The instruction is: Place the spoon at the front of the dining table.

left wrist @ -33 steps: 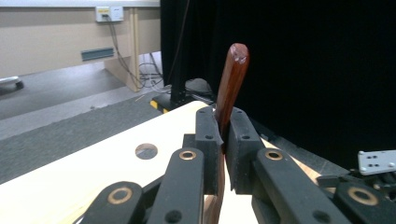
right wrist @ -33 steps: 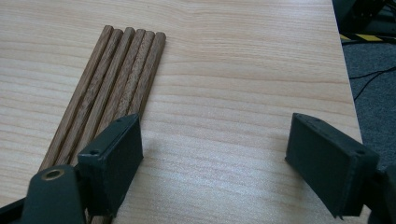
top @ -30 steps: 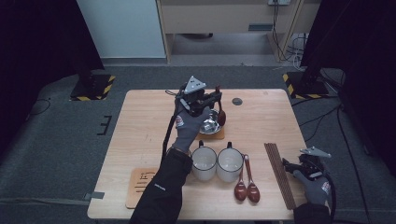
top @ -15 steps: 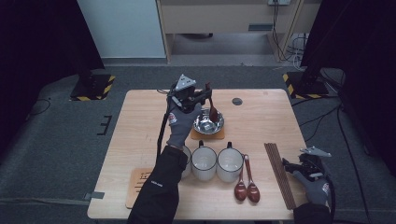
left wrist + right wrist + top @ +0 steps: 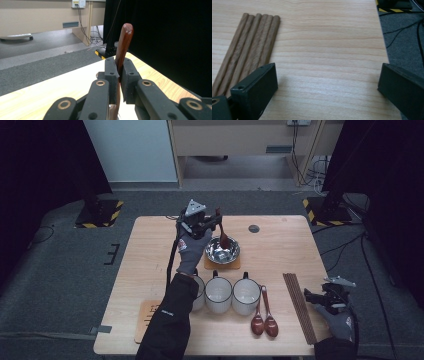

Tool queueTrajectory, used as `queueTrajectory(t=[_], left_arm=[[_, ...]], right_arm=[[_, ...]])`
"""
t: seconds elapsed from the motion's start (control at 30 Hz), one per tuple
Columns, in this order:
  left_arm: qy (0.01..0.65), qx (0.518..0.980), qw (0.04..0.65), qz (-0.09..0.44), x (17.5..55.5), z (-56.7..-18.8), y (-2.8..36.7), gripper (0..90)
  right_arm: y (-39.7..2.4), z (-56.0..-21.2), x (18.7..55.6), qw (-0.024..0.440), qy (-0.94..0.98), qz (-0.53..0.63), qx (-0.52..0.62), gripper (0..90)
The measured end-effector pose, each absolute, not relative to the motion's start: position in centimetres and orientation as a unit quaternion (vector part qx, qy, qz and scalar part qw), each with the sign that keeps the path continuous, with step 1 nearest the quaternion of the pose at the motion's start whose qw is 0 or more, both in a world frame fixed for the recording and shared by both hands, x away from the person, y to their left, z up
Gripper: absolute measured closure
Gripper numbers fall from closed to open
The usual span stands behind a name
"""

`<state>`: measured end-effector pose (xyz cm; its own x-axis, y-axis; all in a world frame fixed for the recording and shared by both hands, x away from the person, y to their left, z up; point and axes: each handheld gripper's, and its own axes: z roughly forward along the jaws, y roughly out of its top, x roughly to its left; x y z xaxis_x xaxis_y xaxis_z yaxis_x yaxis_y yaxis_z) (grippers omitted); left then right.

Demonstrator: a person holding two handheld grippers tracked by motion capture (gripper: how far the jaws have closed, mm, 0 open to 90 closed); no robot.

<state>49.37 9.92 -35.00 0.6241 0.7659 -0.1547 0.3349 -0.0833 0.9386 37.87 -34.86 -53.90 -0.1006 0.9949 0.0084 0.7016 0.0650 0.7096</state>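
Spoon stood near upright, bowl end down in steel bowl, handle clamped between pads of left gripper; high grip likely chosen so bowl end could settle inside. Bowl sat on coaster behind three mugs. Two spoons lay beside mugs. Right gripper hung at table edge near chopsticks, jaws just widened, nothing between.

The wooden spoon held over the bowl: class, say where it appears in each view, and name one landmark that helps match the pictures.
High view: the spoon is above centre, tipped into the steel bowl, held by the left gripper.
Left gripper view: its handle stands upright at centre, clamped between the jaws.
Right gripper view: not in it.
Shared landmark: the light wooden table.
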Motion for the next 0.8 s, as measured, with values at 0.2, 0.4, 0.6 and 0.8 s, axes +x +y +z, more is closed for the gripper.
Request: queueTrajectory(t=[0.2,0.4,0.6,0.8], left_arm=[[0.394,0.712,0.548,0.193,50.1,-35.6,10.0,83.7],[0.397,0.712,0.546,0.192,50.7,-36.2,9.9,83.7],[0.402,0.713,0.543,0.186,51.3,-36.8,10.0,83.7],[0.406,0.714,0.540,0.184,51.8,-37.3,10.2,83.7]], right_arm=[[-34.9,-53.9,37.9,0.257,0.687,0.287,0.617,2.6],[-34.9,-53.9,37.8,0.251,0.695,0.291,0.608,2.0],[-34.9,-53.9,37.9,0.249,0.697,0.291,0.606,1.2],[-34.9,-53.9,37.9,0.248,0.698,0.291,0.606,0.9]])
